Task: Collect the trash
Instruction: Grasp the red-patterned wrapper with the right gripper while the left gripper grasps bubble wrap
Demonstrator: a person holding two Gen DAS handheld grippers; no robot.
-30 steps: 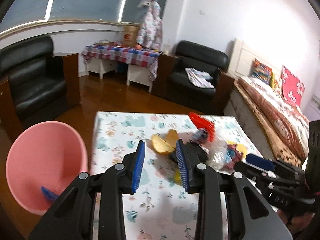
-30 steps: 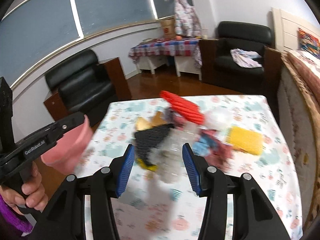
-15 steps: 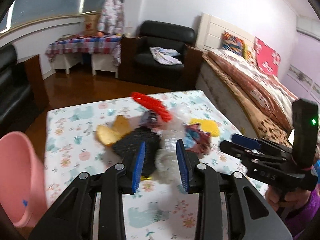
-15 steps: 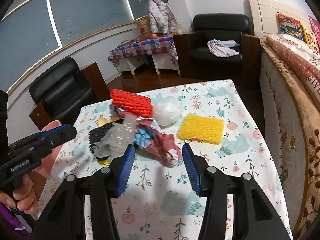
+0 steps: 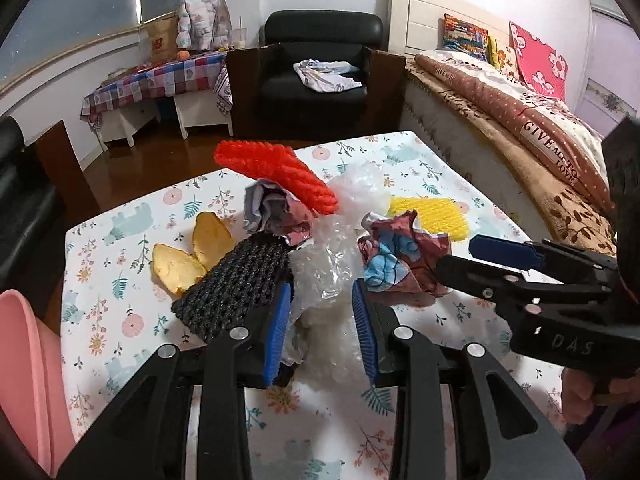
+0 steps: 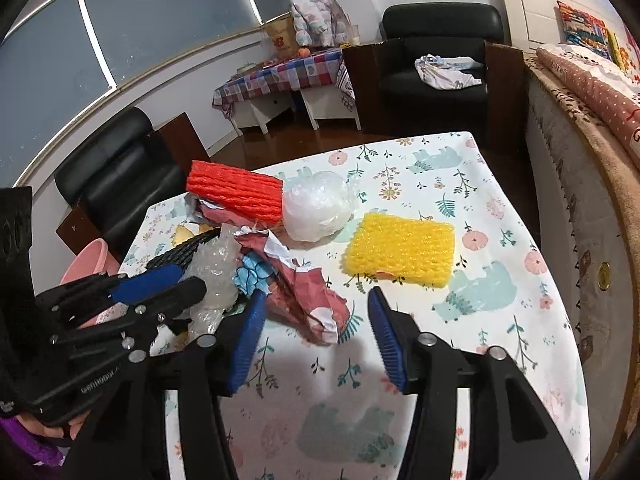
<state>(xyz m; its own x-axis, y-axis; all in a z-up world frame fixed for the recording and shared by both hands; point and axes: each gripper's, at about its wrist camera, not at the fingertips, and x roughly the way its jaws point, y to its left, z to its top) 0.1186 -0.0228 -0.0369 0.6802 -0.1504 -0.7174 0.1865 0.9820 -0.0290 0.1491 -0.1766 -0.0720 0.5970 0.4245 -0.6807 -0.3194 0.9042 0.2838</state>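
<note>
At the near edge of the counter [image 6: 400, 420], with its floral cloth, both grippers hang over a heap of trash. The left gripper [image 5: 322, 322] has its blue pads part-way apart with clear crumpled plastic film [image 5: 328, 272] lying between them; whether the pads press on it cannot be told. The right gripper [image 6: 316, 332] is opening, its jaws wide, and the tip of a crumpled red-and-blue paper wrapper [image 6: 296, 288] lies in the gap without touching either pad. Just beyond the left gripper, a black foam net [image 5: 236, 284] rests against the film, with yellow fruit peel [image 5: 192, 252] beside it toward the left edge. Toward the right edge lies a flat yellow foam net [image 6: 400, 252]. Farther in, near the counter's middle, a white plastic wad [image 6: 316, 210] touches a red foam net [image 6: 236, 194] propped on more crumpled paper. A pink bin [image 5: 28, 380] stands off the counter's left edge.
</note>
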